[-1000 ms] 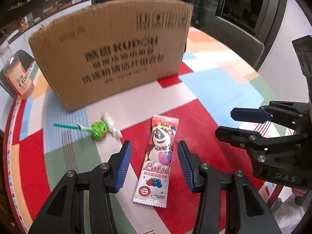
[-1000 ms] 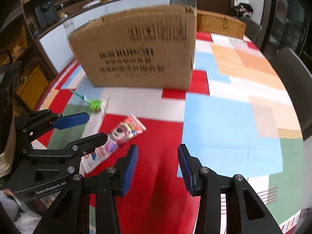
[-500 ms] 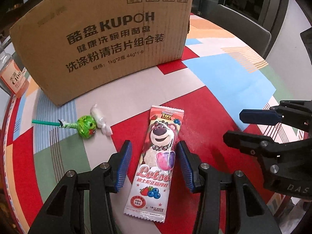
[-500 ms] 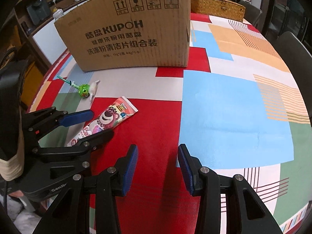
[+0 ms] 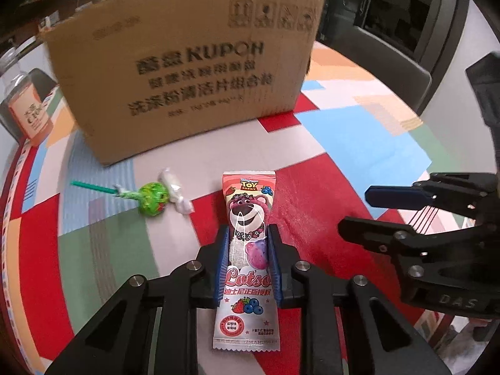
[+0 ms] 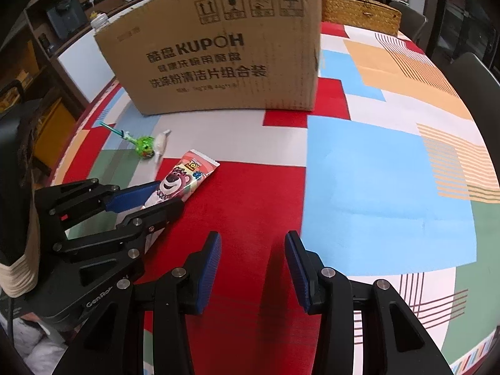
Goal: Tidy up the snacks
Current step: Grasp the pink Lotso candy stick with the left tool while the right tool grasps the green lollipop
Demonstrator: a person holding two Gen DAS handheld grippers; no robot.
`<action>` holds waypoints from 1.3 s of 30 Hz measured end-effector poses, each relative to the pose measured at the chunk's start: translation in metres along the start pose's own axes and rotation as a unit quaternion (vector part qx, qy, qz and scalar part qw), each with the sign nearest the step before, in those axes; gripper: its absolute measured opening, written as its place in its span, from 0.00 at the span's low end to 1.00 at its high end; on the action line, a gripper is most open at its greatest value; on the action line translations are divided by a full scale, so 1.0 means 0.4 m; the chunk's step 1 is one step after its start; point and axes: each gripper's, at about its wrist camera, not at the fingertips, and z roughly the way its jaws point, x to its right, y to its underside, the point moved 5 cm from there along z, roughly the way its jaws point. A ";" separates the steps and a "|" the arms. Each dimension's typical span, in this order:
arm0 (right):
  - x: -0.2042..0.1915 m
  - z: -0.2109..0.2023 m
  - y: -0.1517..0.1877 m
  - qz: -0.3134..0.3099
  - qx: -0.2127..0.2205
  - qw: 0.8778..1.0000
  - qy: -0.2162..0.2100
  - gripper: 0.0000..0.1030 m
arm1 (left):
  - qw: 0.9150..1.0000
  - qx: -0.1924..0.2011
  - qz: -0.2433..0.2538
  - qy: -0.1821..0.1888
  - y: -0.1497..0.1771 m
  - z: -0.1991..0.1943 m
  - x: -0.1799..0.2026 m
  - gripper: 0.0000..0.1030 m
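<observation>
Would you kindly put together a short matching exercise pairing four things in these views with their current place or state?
Things:
1. Lotso snack packet
2. green lollipop
3. cardboard box
4. right gripper

States:
a. open, empty above the red patch
b. standing upright at the back
c. clamped between the left gripper's blue pads
d. lying loose beside a white-wrapped candy

Pairs: 1-c, 2-d, 3-b, 4-a

dark shelving point(image 6: 47, 31) and chairs point(image 6: 468, 72) surround the patchwork-covered table point(image 6: 375, 172).

A home dining room.
A patchwork tablecloth point(image 6: 387, 168) is covering the table, with padded chairs point(image 5: 375, 62) and wall shelving point(image 6: 62, 22) standing around it.
</observation>
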 end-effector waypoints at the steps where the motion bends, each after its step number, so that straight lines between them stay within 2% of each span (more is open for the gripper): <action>1: -0.005 -0.001 -0.003 -0.002 0.001 1.000 -0.001 0.42 | 1.000 0.006 -0.006 -0.001 0.000 -0.013 -0.006 0.23; 6: -0.042 -0.007 -0.030 -0.020 0.011 1.000 -0.009 0.42 | 0.999 0.033 -0.028 -0.022 0.008 -0.091 -0.048 0.23; 17: -0.167 0.005 -0.113 -0.079 0.037 0.996 -0.030 0.42 | 0.992 0.046 -0.096 -0.063 0.069 -0.173 -0.167 0.23; 25: -0.237 0.052 -0.164 -0.104 0.039 0.993 -0.042 0.42 | 0.987 0.057 -0.120 -0.093 0.085 -0.183 -0.234 0.23; 34: -0.299 0.112 -0.183 -0.131 0.017 0.990 -0.044 0.41 | 0.983 0.060 -0.146 -0.096 0.095 -0.173 -0.290 0.23; 39: -0.340 0.138 -0.196 -0.155 0.008 0.987 -0.044 0.36 | 0.981 0.061 -0.157 -0.093 0.101 -0.165 -0.313 0.23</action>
